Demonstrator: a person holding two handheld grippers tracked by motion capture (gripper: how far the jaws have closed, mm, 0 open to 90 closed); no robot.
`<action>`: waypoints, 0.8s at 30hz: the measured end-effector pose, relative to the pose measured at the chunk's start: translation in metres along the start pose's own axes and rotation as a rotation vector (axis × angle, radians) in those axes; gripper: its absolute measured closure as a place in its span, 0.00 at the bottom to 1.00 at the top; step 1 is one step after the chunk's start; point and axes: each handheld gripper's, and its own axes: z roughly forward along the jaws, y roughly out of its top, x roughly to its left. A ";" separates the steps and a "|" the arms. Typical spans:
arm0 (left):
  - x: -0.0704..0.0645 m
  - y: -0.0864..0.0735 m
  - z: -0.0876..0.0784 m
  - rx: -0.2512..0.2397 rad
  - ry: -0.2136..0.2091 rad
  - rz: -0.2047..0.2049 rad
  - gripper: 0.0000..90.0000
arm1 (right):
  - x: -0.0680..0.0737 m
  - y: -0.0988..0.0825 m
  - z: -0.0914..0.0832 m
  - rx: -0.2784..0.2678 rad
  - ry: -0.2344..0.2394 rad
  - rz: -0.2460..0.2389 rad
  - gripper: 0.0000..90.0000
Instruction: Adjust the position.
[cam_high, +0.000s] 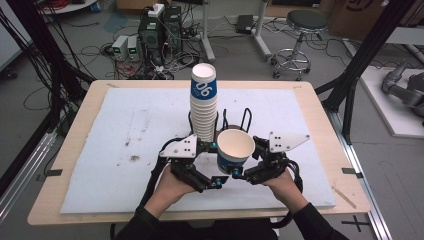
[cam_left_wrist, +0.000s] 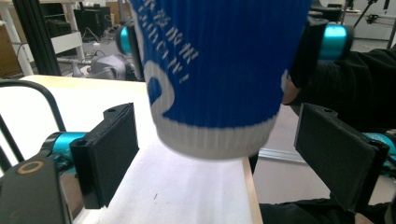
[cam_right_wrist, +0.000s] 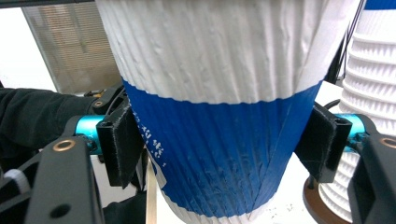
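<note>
From the high view, I have the right claw (cam_high: 239, 159) clamped on a single paper cup (cam_high: 235, 149), lifted off the desk (cam_high: 125, 130) just beside the tall cup stack (cam_high: 204, 107), to its near right. The stack stands in a black wire holder (cam_high: 246, 119), whose base is hidden behind the cup. My left claw (cam_high: 212, 165) sits close against the stack's foot; its tips are too small here to read.

In the left gripper view, the held cup (cam_left_wrist: 215, 74) hangs above and between my left claw's pads (cam_left_wrist: 112, 151), which stand apart and touch nothing. The cup's rim is cut off at the top, and its bottom edge is blurred.

In the right gripper view, both pads (cam_right_wrist: 122, 140) press the cup's blue band (cam_right_wrist: 219, 154). The rim is again out of frame. The stack (cam_right_wrist: 373, 79) rises just beyond the cup, cropped at the picture's edge.
</note>
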 end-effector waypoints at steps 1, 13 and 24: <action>0.000 0.000 0.001 0.002 0.001 0.000 0.15 | 0.001 0.000 0.001 0.000 0.002 0.000 0.29; -0.001 -0.002 0.004 0.008 -0.012 -0.007 0.26 | 0.004 -0.003 0.010 0.013 0.020 -0.002 0.29; 0.000 -0.003 0.004 0.014 -0.023 -0.014 0.33 | 0.004 -0.002 0.010 0.020 0.010 -0.002 0.23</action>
